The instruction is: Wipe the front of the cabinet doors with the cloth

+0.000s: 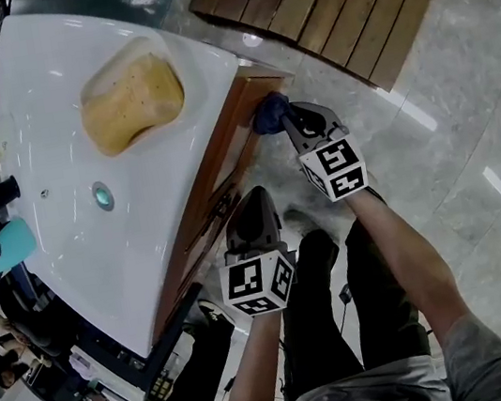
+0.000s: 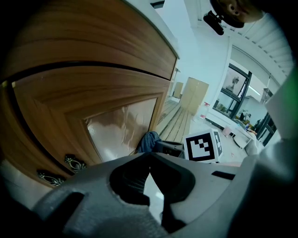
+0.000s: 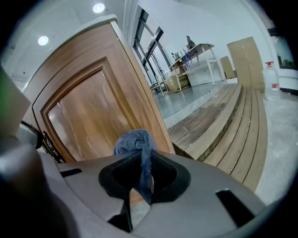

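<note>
Right gripper [image 3: 139,183] jaws pinch blue cloth [image 3: 134,142] tight, so soft bunch sticks out front for rubbing. Cloth sits mid frame, against right edge of cabinet door [image 3: 88,116]. Left gripper [image 2: 150,173] jaws pressed together, nothing inside, out of way.

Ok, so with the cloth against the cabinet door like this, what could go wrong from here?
1. The right gripper pinches only a thin fold of the cloth; rubbing the cabinet door may drag it loose.
2. The cloth sits near the door's outer edge, so a stroke could slip off and bare jaws scrape wood.
3. The left gripper, shut and empty, hangs close to the door handles and might knock them.
</note>
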The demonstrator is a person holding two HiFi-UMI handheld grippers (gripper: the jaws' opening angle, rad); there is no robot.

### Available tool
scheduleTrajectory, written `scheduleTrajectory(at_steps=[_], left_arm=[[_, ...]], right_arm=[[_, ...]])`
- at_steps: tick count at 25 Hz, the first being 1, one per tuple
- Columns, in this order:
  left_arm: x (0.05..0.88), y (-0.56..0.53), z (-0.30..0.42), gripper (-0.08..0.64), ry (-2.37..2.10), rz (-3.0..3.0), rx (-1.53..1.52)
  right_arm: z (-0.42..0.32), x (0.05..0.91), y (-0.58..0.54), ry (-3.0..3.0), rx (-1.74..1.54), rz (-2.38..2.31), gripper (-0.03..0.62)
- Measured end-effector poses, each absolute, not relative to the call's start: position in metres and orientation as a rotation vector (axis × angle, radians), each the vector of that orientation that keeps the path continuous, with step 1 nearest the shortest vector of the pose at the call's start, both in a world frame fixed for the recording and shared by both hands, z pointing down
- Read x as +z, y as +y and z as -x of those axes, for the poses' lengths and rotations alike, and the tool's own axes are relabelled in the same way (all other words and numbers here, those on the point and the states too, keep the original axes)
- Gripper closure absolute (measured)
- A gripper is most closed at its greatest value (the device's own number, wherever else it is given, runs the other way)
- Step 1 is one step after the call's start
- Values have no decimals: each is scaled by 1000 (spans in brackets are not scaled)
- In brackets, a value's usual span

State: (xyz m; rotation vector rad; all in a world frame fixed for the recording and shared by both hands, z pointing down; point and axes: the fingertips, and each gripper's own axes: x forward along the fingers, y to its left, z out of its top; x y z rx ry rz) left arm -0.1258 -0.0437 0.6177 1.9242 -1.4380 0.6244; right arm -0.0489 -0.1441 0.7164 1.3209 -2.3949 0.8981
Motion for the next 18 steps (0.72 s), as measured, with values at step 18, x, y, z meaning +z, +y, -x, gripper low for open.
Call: scheduleTrajectory(at_steps=[18], left_arm=[[609,-22,117,554,-1459,-1899,591]], right_arm=[[0,696,-157,-2392,848,-1419,539]])
